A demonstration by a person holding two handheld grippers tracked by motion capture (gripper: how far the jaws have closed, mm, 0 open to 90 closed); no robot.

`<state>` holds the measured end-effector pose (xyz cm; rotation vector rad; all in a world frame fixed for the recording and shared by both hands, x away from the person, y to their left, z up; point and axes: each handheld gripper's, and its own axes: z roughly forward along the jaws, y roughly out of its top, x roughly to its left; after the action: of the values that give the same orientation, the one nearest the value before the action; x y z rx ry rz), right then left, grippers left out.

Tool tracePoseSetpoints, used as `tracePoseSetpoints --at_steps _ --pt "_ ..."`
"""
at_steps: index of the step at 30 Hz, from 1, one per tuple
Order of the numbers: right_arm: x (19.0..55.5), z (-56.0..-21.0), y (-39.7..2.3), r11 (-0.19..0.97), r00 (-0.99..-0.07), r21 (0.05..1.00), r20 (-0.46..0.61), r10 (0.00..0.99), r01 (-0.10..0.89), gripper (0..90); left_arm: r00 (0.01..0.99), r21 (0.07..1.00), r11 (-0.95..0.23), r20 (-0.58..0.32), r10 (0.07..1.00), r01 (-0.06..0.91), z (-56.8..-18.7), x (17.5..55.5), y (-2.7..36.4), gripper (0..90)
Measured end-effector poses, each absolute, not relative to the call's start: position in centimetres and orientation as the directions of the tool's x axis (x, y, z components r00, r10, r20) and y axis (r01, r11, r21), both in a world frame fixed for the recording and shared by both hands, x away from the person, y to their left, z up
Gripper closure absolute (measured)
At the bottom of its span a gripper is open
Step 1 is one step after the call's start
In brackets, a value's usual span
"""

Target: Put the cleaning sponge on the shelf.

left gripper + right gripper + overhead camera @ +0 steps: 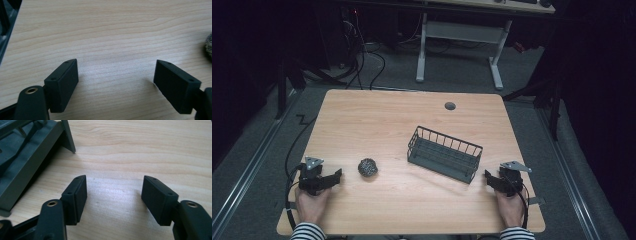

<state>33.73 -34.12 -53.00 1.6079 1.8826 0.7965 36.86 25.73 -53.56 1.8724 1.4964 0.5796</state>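
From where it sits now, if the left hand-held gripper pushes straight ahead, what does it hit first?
Probably nothing: the left hand-held gripper faces bare table, with the scouring ball off to the side of its line, though depth is uncertain.

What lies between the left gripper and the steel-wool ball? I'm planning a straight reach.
Nothing visible. In the high view only bare table separates the open left gripper from the steel-wool ball just beside it. The wire basket stands farther right, beyond the ball.
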Motion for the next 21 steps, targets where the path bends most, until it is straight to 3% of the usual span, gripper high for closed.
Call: tracePoseSetpoints --at_steps 21 --pt "33.8 -53.0 -34.1 0.11 -0.143 0.73 -0.017 0.99 0.675 36.3 0.46 0.757 -0.224 -0.113 0.881 0.614 -50.0 33.9 22.5 17.9"
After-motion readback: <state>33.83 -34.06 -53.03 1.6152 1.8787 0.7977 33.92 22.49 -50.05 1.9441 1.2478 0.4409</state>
